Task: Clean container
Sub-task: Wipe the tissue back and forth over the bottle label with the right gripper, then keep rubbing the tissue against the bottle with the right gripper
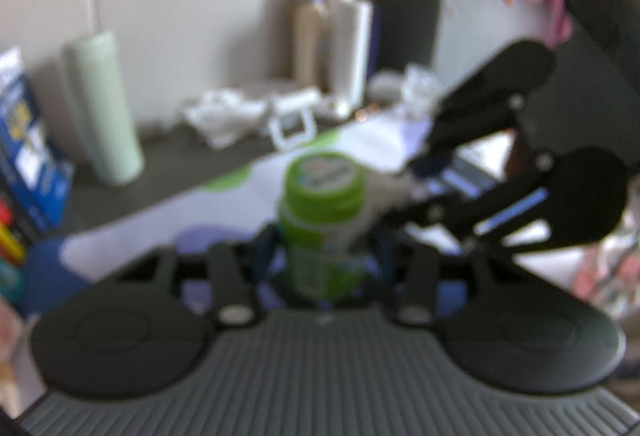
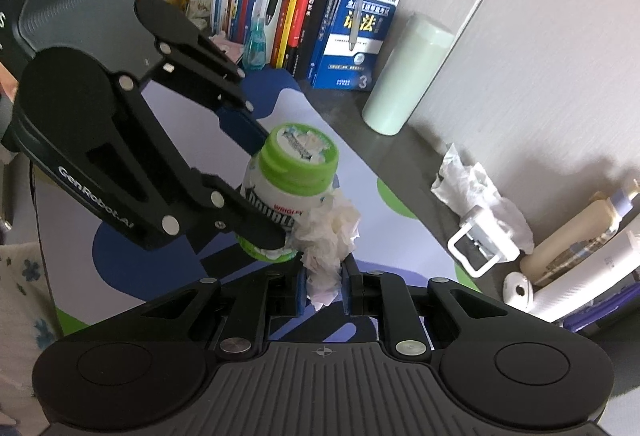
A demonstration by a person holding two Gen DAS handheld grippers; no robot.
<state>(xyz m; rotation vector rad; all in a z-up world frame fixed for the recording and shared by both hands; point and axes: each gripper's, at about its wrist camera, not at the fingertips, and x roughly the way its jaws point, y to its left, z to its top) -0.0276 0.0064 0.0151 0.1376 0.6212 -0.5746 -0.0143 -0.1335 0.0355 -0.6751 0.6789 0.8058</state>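
A white gum bottle (image 2: 280, 191) with a green lid (image 2: 298, 151) is held upright over the patterned mat (image 2: 400, 236). My left gripper (image 2: 266, 187) reaches in from the left and is shut on the bottle's body. In the blurred left wrist view the bottle (image 1: 320, 228) sits between that gripper's fingers (image 1: 324, 256). My right gripper (image 2: 324, 288) is shut on a crumpled white tissue (image 2: 328, 232), which touches the bottle's lower right side. The right gripper (image 1: 400, 191) shows at the right of the left wrist view, beside the bottle.
A row of books (image 2: 320, 15) stands at the back left. A pale green tumbler (image 2: 408, 75) stands by the wall. Crumpled tissues (image 2: 472, 183), a small white stand (image 2: 484, 248) and several bottles (image 2: 580, 236) lie along the right.
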